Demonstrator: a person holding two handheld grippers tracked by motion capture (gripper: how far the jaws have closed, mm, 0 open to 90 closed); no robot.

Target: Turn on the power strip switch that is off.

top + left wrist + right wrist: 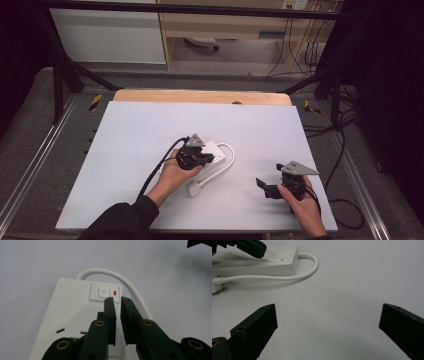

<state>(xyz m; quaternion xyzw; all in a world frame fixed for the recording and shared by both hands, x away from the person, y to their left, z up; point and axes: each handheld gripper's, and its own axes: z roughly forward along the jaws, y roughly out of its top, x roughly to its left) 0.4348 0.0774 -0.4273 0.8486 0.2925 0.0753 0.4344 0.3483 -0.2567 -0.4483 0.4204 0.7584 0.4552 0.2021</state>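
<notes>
— What were we at just then, and how should it have gone?

— By our reckoning we were pressing the power button on the power strip. Nearest our edge of the worktop sat the right gripper, toward the near right corner, its jaws spread wide with nothing between them and only bare board under them in the right gripper view. A little farther in, near the middle of the worktop, the left gripper hovered over the strip with its jaws drawn almost together, a thin gap left and nothing pinched.

— So the narrowed jaws served as a poking tip?

— That was our judgement. To do it well we would have kept them nearly closed, set the tips squarely over the button rather than the red indicator just beside it, and pushed straight down so the strip did not skid. We could not tell whether the tips were touching the button yet.

— And the count?

— Two grippers, one strip, one button, one red light. One white cable looped out from the strip's far end and ran back toward us, ending in one plug lying nearer our edge than the strip.
</notes>
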